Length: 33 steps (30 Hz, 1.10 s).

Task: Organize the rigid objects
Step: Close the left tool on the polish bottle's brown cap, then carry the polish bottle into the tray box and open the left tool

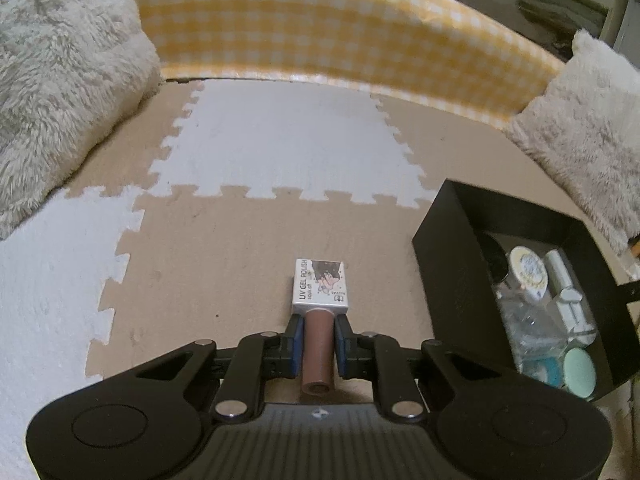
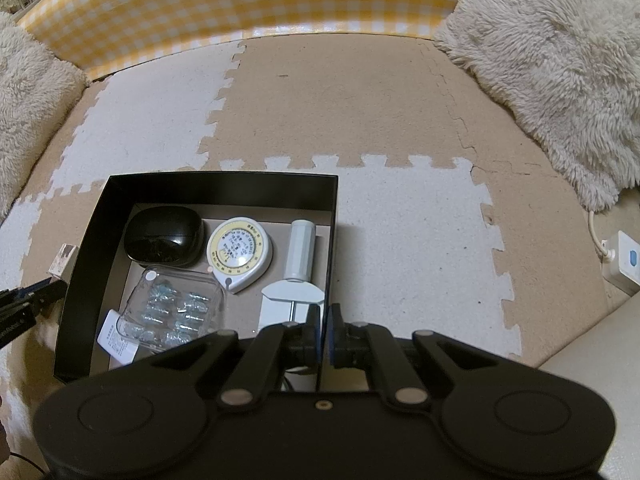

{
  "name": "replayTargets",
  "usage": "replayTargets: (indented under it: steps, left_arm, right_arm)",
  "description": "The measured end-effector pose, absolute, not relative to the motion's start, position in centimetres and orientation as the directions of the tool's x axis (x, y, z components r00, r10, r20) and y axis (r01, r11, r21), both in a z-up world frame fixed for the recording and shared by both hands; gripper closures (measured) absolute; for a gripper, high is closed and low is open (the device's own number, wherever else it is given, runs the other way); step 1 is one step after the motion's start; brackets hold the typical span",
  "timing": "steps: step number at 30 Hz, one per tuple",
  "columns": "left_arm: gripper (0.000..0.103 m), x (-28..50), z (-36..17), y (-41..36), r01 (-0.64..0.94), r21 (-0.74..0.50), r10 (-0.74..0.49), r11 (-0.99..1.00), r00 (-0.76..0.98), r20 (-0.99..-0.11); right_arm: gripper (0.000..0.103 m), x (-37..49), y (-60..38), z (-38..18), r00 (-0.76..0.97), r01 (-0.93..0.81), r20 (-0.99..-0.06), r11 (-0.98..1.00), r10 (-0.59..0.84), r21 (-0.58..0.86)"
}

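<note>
A gel polish bottle [image 1: 320, 286] with a white printed body and a long brown cap lies along my left gripper [image 1: 318, 320]. That gripper is shut on the brown cap, just left of the black box [image 1: 452, 264], and I cannot tell whether the bottle's base touches the mat. My right gripper [image 2: 325, 320] is shut on the right wall of the black box [image 2: 224, 188]. Inside the box lie a black case [image 2: 162, 236], a round tape measure [image 2: 240, 254], a white tube-shaped tool [image 2: 302, 250] and a clear case of small blue parts [image 2: 172, 312]. The bottle [image 2: 63, 258] shows at the box's left side.
A beige and white foam puzzle mat [image 1: 224, 248] covers the floor. A yellow checked panel [image 1: 320, 28] closes the far side. Fluffy cushions lie at the left [image 1: 60, 80] and the right [image 2: 560, 60]. A white power strip [image 2: 628, 260] with its cable lies at the far right.
</note>
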State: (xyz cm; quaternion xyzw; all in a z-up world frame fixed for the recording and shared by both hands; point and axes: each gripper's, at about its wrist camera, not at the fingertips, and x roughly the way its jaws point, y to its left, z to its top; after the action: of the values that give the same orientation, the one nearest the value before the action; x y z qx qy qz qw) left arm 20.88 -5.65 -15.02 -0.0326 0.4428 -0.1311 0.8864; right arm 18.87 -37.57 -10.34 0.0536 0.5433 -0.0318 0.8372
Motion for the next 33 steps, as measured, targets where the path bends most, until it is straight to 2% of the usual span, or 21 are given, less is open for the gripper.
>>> replayTargets:
  steps: [9,19,26,33]
  left_arm:
    - [0.086,20.6,-15.0,-5.9,0.217,-0.179,-0.272,0.960,0.563,-0.780]
    - [0.086,20.3,-11.8,-6.2,0.232,-0.230,-0.326,0.945,0.628,-0.707]
    - [0.086,19.1,-9.6,-8.7,0.306,-0.292,-0.423,0.906,0.624,-0.657]
    - [0.086,17.7,-10.1,-12.7,0.394,-0.355,-0.525,0.848,0.529,-0.666]
  right_arm:
    - [0.099,18.9,-37.6,-10.3,0.408,0.111,-0.913,0.992,0.005,0.055]
    - [0.099,18.9,-37.6,-10.3,0.407,0.111,-0.913,0.992,0.005,0.055]
    - [0.099,18.9,-37.6,-10.3,0.407,0.111,-0.913,0.992,0.005,0.055]
    - [0.099,18.9,-37.5,-10.4,0.407,0.110,-0.913,0.993,0.003,0.053]
